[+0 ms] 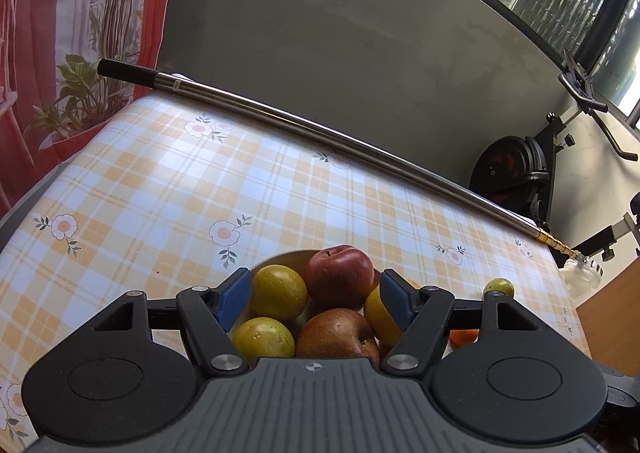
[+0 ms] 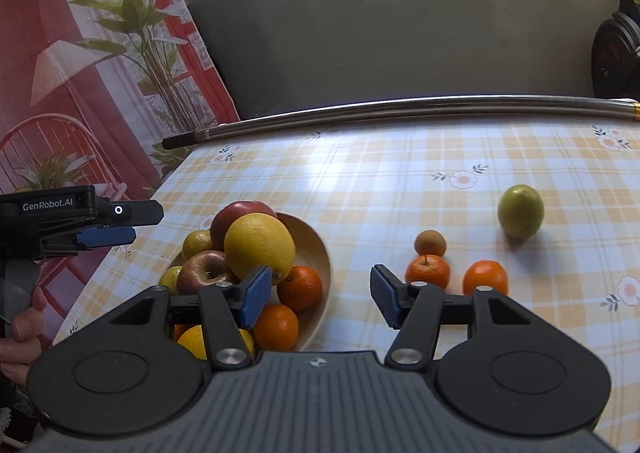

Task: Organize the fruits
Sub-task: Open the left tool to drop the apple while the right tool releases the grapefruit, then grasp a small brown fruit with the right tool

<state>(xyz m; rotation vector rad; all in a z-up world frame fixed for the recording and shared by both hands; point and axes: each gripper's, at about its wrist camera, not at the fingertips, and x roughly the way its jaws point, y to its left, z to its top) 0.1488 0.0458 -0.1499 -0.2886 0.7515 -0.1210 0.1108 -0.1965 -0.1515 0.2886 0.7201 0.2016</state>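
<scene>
A wooden bowl [image 2: 316, 253] on the checked tablecloth holds red apples [image 2: 206, 269], a big yellow citrus [image 2: 258, 243], oranges [image 2: 300, 287] and yellow-green fruits. My right gripper [image 2: 318, 299] hovers open just right of the bowl, nothing between its blue pads. On the cloth to its right lie two oranges [image 2: 427, 271] [image 2: 485, 277], a small brownish fruit [image 2: 430, 242] and a green fruit [image 2: 521, 211]. In the left wrist view my left gripper [image 1: 316, 301] hangs open over the bowl [image 1: 288, 258], above an apple [image 1: 340, 277] and yellow fruits [image 1: 278, 293]. It also shows at the left edge of the right wrist view, the left gripper [image 2: 106, 229].
A long metal pole [image 1: 320, 133] with a black grip lies along the table's far edge against a grey wall. A red printed curtain hangs at left, an exercise bike [image 1: 516, 169] stands at right. A person's hand [image 2: 20, 329] holds the left gripper. Bare tablecloth [image 1: 160, 181] stretches beyond the bowl.
</scene>
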